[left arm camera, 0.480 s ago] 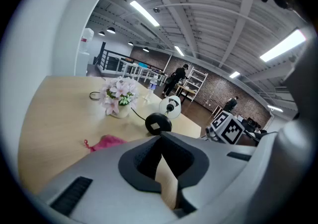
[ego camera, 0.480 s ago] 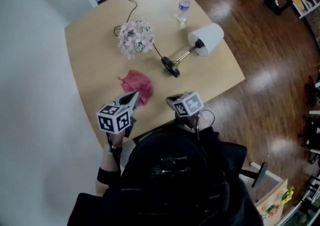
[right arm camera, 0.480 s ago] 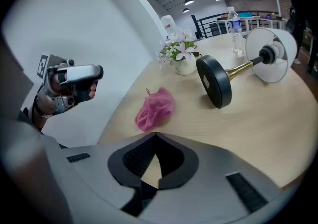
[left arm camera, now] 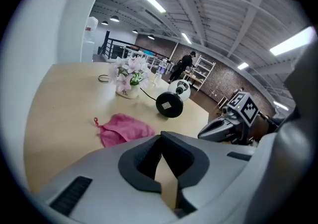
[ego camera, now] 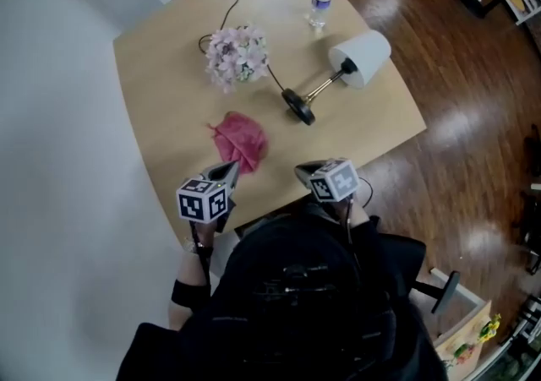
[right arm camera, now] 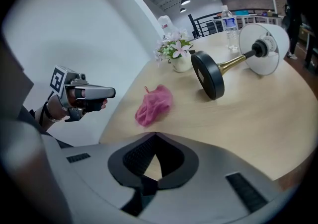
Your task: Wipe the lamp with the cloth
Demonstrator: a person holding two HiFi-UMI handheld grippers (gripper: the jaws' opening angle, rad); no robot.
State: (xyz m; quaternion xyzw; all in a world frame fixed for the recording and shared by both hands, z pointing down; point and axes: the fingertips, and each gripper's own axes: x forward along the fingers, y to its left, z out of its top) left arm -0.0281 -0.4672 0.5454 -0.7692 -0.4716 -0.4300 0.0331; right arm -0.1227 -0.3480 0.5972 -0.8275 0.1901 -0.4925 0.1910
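Note:
The lamp lies on its side on the wooden table (ego camera: 161, 92), with its white shade (ego camera: 365, 57) to the right and its black base (ego camera: 297, 106) toward the middle. A crumpled pink cloth (ego camera: 240, 139) rests flat near the front edge. My left gripper (ego camera: 228, 171) hovers just short of the cloth, shut and empty. My right gripper (ego camera: 303, 171) hangs at the table's front edge, below the lamp base, also shut and empty. The left gripper view shows the cloth (left arm camera: 124, 127) and lamp base (left arm camera: 169, 104) ahead. The right gripper view shows the cloth (right arm camera: 154, 105) and lamp base (right arm camera: 208, 75).
A pot of pale pink flowers (ego camera: 236, 55) stands behind the cloth, with a black cord (ego camera: 221, 8) running past it to the lamp. A water bottle (ego camera: 319, 1) stands at the table's far edge. Dark wooden floor lies to the right, a white wall to the left.
The head view has shifted slightly. Both grippers keep their place relative to the cloth and the table edge.

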